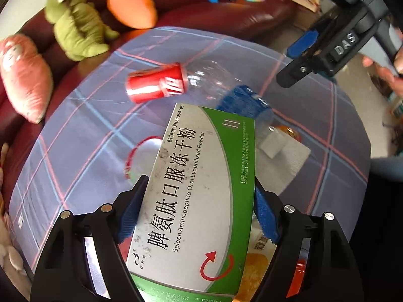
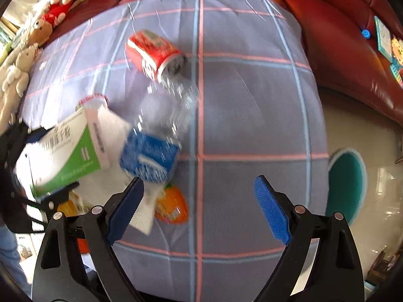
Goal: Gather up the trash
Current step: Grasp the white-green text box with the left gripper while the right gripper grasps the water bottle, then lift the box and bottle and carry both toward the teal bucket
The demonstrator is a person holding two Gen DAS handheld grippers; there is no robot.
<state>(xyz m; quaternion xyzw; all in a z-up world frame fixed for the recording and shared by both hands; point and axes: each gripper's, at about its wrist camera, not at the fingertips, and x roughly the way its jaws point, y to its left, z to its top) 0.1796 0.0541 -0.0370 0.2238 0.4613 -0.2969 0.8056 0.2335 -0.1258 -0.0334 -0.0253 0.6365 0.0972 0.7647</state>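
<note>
My left gripper (image 1: 199,216) clamps the green-and-white cardboard medicine box (image 1: 199,188); my right gripper (image 2: 199,209) gapes wide (nothing between its pads) above the plaid cloth (image 2: 252,113).

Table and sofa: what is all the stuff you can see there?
Medicine box: one, green and white, held in the left claw.
Can: one, red, lying on the tablecloth.
Plastic bottle: one, clear with blue label, lying beside the can.
Paper napkin: one, white, under the bottle's neck.
Orange wrapper: one, near the napkin.
Tablecloth: one, purple checked.
Plush toys: several, on the red sofa.
Left claw: shut on the box.
Right claw: open, holding nothing.
</note>
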